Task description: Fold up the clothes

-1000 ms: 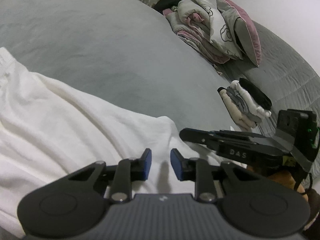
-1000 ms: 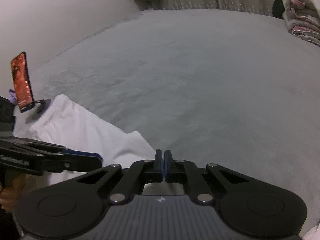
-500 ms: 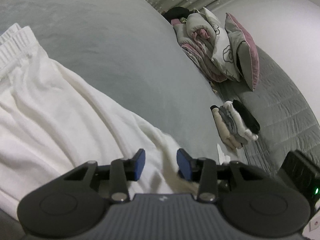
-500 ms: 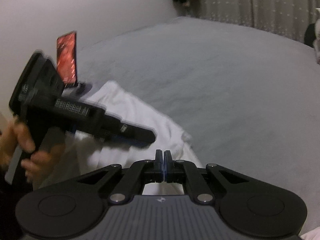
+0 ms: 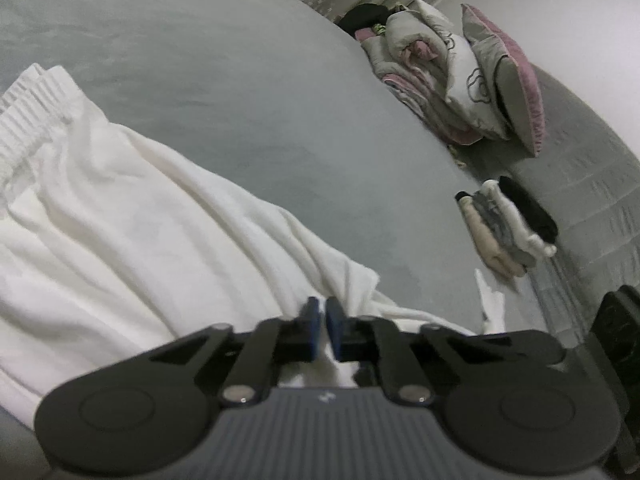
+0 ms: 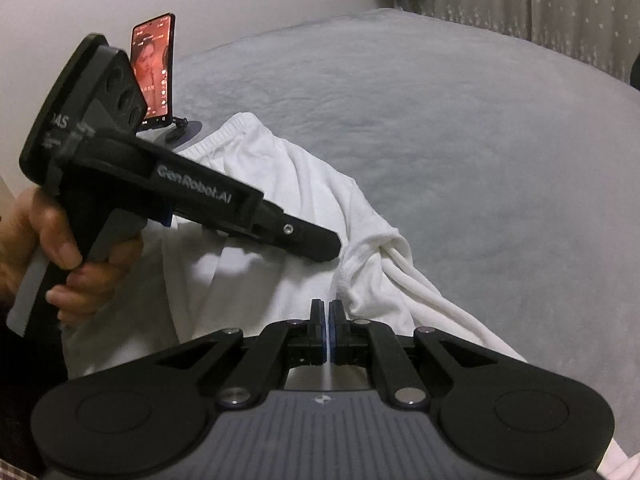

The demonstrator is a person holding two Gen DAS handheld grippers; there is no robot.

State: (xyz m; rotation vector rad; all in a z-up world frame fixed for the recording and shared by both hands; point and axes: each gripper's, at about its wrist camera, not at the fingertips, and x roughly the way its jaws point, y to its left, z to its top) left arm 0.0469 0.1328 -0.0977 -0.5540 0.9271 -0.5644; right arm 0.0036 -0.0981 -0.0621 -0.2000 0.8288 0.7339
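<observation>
- The left gripper (image 5: pixel 322 322) is seen low over the near hem of the white garment (image 5: pixel 132 232); its blue pads (image 5: pixel 313 320) are drawn nearly together, with white cloth showing in the slit between them, so it appears clamped on the hem.
- The right gripper (image 6: pixel 327 322) is closed, its pads pressed together over a fold of the same garment (image 6: pixel 280 184); whether cloth is pinched between them cannot be told.
- In the right wrist view the left gripper (image 6: pixel 320 240) is held in a hand (image 6: pixel 60 248), its tip just beside a bunched, ribbed edge of the cloth.
- The garment is spread, creased, across the grey bed (image 5: pixel 248 92), its gathered waistband (image 5: pixel 28 108) lying at the far end.
- A stack of folded clothes (image 5: pixel 506 228) is set well apart, to the right.
- A phone (image 6: pixel 154 70) is propped upright on a stand past the waistband.
- Rolled bedding and pillows (image 5: pixel 460 76) are piled at the far edge, before a starred curtain (image 6: pixel 560 12).
</observation>
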